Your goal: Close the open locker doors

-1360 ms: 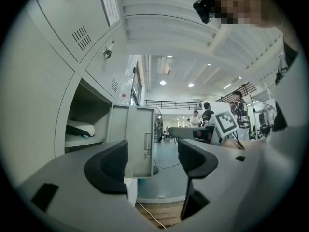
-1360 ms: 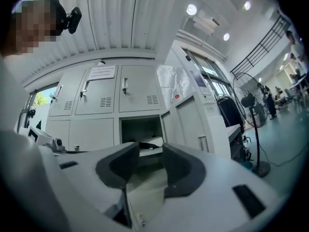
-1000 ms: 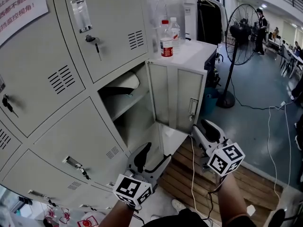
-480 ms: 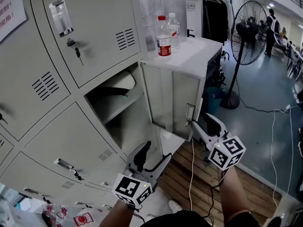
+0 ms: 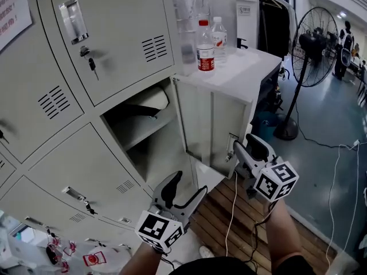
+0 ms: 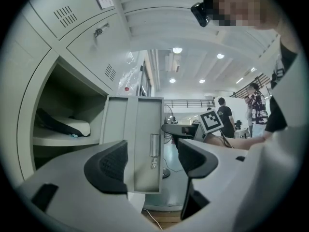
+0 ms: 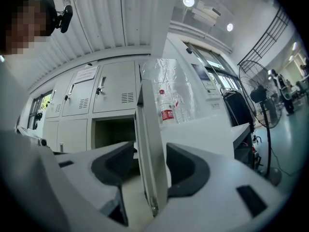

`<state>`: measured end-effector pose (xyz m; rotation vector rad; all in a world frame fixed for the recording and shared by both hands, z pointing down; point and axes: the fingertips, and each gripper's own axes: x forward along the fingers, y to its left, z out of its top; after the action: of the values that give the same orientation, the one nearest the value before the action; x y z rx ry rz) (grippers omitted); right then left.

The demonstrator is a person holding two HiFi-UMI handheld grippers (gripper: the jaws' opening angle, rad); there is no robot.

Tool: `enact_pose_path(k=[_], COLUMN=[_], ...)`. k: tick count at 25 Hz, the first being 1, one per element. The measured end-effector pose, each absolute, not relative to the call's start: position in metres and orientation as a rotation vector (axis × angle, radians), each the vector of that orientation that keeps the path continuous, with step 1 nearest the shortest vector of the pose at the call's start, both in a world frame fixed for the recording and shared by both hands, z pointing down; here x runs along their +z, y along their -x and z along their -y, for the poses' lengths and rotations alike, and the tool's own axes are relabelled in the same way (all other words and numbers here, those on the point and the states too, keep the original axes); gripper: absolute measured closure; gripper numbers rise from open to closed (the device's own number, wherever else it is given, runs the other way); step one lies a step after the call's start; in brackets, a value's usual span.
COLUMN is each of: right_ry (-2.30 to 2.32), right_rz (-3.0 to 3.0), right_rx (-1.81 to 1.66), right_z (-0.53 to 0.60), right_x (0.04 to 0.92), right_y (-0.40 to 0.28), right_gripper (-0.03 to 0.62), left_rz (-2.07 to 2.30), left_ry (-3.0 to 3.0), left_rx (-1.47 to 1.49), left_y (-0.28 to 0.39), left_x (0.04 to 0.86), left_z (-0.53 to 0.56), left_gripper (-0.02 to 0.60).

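One locker door (image 5: 212,125) stands open, its edge between the just-opened, unclamped fingers of the right gripper (image 5: 245,146); the left gripper (image 5: 188,187) gapes empty near it. Push flat beside its latch (image 5: 230,145).

two bottles stand on the white counter (image 5: 252,76) near its back left corner: one with a red label and red cap (image 5: 205,53), and a clear one (image 5: 218,38) just behind it. crumpled clear plastic (image 5: 186,16) rises at that same corner. past the counter's far edge i see dark clothes (image 5: 274,22) hanging, a black pedestal fan (image 5: 314,47) and a person (image 5: 346,42) well beyond. below me, a white cable (image 5: 232,211) crosses wooden slats (image 5: 221,225).
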<state>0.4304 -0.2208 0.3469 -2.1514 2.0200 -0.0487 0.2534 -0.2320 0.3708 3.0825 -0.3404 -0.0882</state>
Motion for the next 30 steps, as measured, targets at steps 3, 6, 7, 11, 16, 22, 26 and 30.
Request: enact_pose_path(k=[3, 6, 7, 11, 16, 22, 26, 30], right_ry=[2.133, 2.120, 2.119, 2.118, 2.119, 2.124, 2.128, 2.129], right_rz=[-2.051, -2.073, -2.074, -2.066, -2.076, -2.088, -2.090, -2.088], right_rx=[-0.053, -0.058, -0.060, -0.061, -0.044, -0.036, -0.037, -0.046], right_z=[0.227, 0.232, 0.233, 0.234, 0.235, 0.234, 0.232, 0.231], right_x=[0.348, 0.350, 0.350, 0.351, 0.350, 0.350, 0.351, 0.350], right_y=[-0.434, -0.436, -0.437, -0.441, -0.439, -0.431, -0.423, -0.414], right_gripper=[0.393, 0.412, 0.421, 0.488, 0.494, 0.496, 0.496, 0.496], left_rz=[0.373, 0.401, 0.409, 0.433, 0.452, 0.485, 0.510, 0.536], left_ry=[-3.085, -3.086, -3.086, -3.084, -3.077, -3.060, -3.039, -3.034], left_rx=[-0.082, -0.081, -0.081, -0.075, -0.074, -0.092, -0.113, -0.122], left_y=[-0.257, -0.258, -0.259, -0.259, -0.258, -0.251, -0.244, -0.234], left_x=[0.371, 0.371, 0.371, 0.372, 0.373, 0.372, 0.370, 0.367], left_z=[0.234, 0.235, 0.235, 0.236, 0.240, 0.244, 0.248, 0.251], left_gripper=[0.255, 0.255, 0.255, 0.255, 0.258, 0.298, 0.367, 0.422])
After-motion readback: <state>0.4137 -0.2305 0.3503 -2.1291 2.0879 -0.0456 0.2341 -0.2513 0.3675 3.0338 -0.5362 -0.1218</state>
